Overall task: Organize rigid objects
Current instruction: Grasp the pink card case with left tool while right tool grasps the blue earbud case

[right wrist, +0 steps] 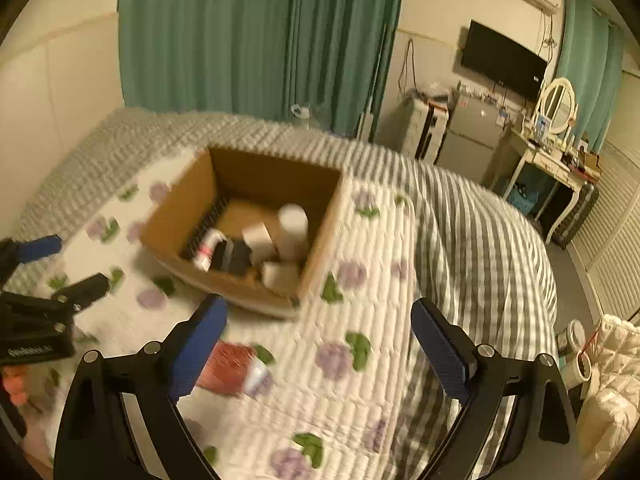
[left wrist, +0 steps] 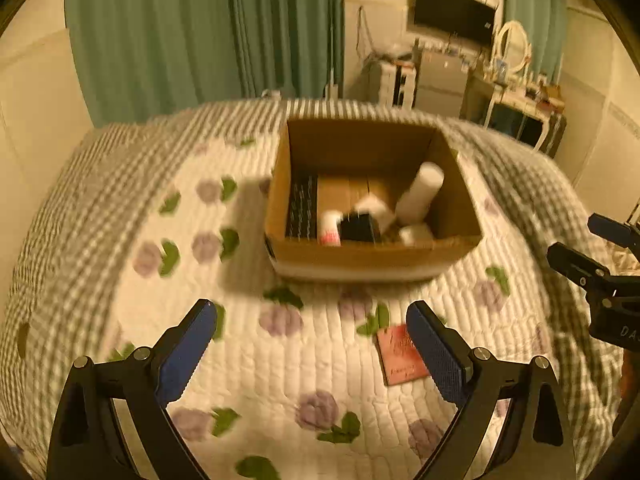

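Cardboard box (left wrist: 372,258) centres both views; only the right shows a heater (right wrist: 424,128); each hand-held gripper gapes wide, empty.

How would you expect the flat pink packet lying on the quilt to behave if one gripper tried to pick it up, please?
The pink packet looks thin and flat, so probably light. Lying flush on the soft quilt, it may be hard to get fingers under. It seems unlikely to roll.
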`<state>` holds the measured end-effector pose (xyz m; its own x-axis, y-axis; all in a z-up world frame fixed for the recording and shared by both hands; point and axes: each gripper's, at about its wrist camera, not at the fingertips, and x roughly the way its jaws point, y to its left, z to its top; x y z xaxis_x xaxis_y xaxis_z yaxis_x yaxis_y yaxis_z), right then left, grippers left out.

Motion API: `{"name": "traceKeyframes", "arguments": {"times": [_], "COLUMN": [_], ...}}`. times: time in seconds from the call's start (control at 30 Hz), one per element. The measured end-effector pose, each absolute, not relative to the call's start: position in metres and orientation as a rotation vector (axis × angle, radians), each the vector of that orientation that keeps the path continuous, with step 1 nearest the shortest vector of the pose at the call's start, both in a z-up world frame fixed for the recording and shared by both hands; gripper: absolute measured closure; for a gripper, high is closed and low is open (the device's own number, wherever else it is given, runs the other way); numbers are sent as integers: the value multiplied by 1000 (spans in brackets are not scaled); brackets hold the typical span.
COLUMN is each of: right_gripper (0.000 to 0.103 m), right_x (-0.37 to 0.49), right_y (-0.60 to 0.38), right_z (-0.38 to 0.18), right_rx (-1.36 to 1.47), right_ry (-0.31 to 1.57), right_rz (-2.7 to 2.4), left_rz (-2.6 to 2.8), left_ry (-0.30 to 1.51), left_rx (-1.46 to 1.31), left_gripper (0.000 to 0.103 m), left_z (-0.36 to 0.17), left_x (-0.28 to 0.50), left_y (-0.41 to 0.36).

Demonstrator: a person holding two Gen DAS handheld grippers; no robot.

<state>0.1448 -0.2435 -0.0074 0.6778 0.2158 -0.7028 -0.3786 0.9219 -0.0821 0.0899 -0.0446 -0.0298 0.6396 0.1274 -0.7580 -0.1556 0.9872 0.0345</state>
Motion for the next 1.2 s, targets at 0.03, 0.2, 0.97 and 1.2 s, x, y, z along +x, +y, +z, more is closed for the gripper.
{"name": "traceKeyframes", "arguments": {"times": [0.03, 0.2, 0.97, 1.2], "right_gripper": [9, 9, 9, 9], "right_x": [148, 166, 185, 173], "right_y": [-247, -260, -276, -261], "right_z": [-17, -71, -132, -130], "right_rx": [-232, -278, -306, -337], "right_ry": [773, 840, 920, 913], "right_rz": [334, 329, 363, 389], "left_rz": [166, 132, -48, -44], "left_ry": [873, 938, 1139, 1062], "left_rx": [-36, -39, -127, -114], "left_gripper": [6, 6, 26, 28], "left_z": [-36, -75, -144, -108], "left_x": [91, 104, 132, 111], "left_y": [-48, -73, -114, -93]}}
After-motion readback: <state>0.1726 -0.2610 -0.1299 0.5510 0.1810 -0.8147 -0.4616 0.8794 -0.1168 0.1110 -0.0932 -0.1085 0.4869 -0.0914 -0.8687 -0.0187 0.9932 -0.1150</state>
